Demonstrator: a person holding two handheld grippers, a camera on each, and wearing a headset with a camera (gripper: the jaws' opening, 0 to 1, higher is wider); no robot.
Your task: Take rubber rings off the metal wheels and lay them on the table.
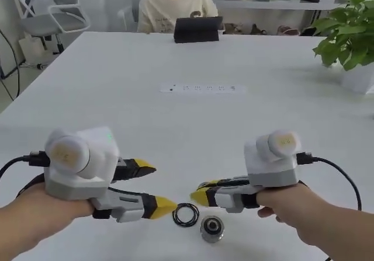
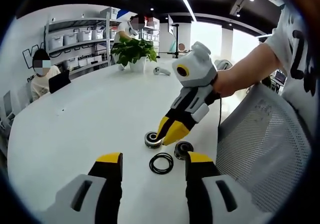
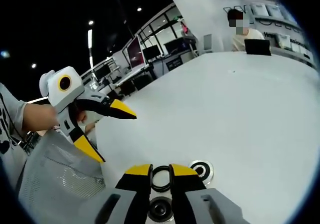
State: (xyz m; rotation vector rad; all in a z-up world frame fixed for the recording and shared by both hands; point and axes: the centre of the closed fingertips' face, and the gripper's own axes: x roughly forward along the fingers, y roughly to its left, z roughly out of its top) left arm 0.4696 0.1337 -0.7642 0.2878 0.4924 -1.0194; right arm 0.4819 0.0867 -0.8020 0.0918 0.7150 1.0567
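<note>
Black rubber rings [image 1: 185, 214] flat on table [image 1: 175, 115], just beside metal wheel [image 1: 211, 228]. Left gripper [image 1: 159, 186] jaws wide, empty, near wheel. Right gripper [image 1: 197, 197] jaws narrow, empty, close by wheel. Risk, I'd judge: a low sweep past wheel drags laid rings or sends wheel skidding

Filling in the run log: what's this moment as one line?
rings on table | left gripper open, empty | right gripper narrowly open, near rings | wheel beside rings
</note>
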